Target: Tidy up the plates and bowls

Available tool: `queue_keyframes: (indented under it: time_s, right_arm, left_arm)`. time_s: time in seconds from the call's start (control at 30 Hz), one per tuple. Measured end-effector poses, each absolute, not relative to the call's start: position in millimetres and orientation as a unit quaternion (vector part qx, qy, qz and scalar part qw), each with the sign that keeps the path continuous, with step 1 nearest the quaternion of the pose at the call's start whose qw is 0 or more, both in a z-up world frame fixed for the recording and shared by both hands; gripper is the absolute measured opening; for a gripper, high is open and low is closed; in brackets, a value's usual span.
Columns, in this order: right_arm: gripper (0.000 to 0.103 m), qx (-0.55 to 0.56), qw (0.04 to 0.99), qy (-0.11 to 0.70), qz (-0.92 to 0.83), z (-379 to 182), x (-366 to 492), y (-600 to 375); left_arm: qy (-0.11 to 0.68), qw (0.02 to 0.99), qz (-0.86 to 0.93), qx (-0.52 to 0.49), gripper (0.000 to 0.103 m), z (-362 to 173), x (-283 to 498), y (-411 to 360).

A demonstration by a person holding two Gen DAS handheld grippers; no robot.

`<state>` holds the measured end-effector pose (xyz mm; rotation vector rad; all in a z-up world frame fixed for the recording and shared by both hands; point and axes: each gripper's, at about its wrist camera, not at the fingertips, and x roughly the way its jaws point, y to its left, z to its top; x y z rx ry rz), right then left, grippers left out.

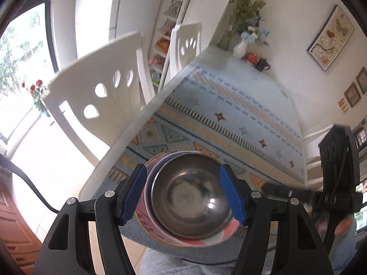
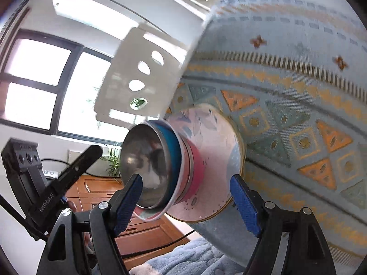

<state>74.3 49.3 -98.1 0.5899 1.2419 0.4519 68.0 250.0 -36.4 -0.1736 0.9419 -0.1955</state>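
Low in both frames, the steel bowl (image 1: 191,194) sits nested in a pink bowl (image 2: 195,167) on a floral plate (image 2: 213,160) at the patterned surface (image 1: 229,114) edge, with the left hand-held gripper (image 1: 187,194) and right hand-held gripper (image 2: 187,202) both spread apart, clamping nothing.

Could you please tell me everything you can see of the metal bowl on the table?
The metal bowl looks like stainless steel, round, with a shiny, reflective inside and nothing in it. It sits upright, nested in a larger bowl with a blue inside and pink outside, which rests on a floral plate near the edge of the patterned tablecloth. Both grippers are open on either side of the stack, and neither appears to touch it.
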Motion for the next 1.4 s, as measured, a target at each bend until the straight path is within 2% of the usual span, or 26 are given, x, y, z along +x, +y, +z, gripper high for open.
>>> queue_keyframes:
  time_s: [0.2, 0.3, 0.37, 0.5, 0.63, 0.8, 1.4]
  right_arm:
    - [0.079, 0.192, 0.829, 0.482, 0.209, -29.1, 65.2, 24.9]
    - [0.082, 0.114, 0.900, 0.391, 0.155, 4.6, 47.7, 18.4]
    - [0.082, 0.082, 0.913, 0.367, 0.156, 11.8, 39.5, 21.8]
    - [0.083, 0.062, 0.892, 0.398, 0.204, -0.2, 35.0, 36.8]
    - [0.083, 0.006, 0.864, 0.467, 0.188, -46.9, 30.2, 59.5]
    - [0.083, 0.006, 0.819, 0.535, 0.208, -88.8, 14.6, 60.6]
    - [0.083, 0.061, 0.799, 0.566, 0.192, -108.0, 6.5, 46.6]
  left_arm:
    - [0.413, 0.907, -0.073, -0.033, 0.069, -5.2, 30.4, 236.6]
    - [0.419, 0.907, -0.041, -0.017, 0.069, -9.2, 19.6, 230.9]
    - [0.439, 0.898, -0.032, -0.017, 0.069, -20.2, 16.3, 227.8]
    - [0.494, 0.869, 0.010, -0.015, 0.069, -51.6, 15.3, 219.8]
    - [0.535, 0.843, 0.015, -0.047, 0.069, -76.1, 9.3, 218.4]
    - [0.553, 0.830, 0.014, -0.068, 0.069, -90.6, 0.1, 217.8]
    - [0.572, 0.818, -0.005, -0.059, 0.069, -99.8, 1.7, 205.4]
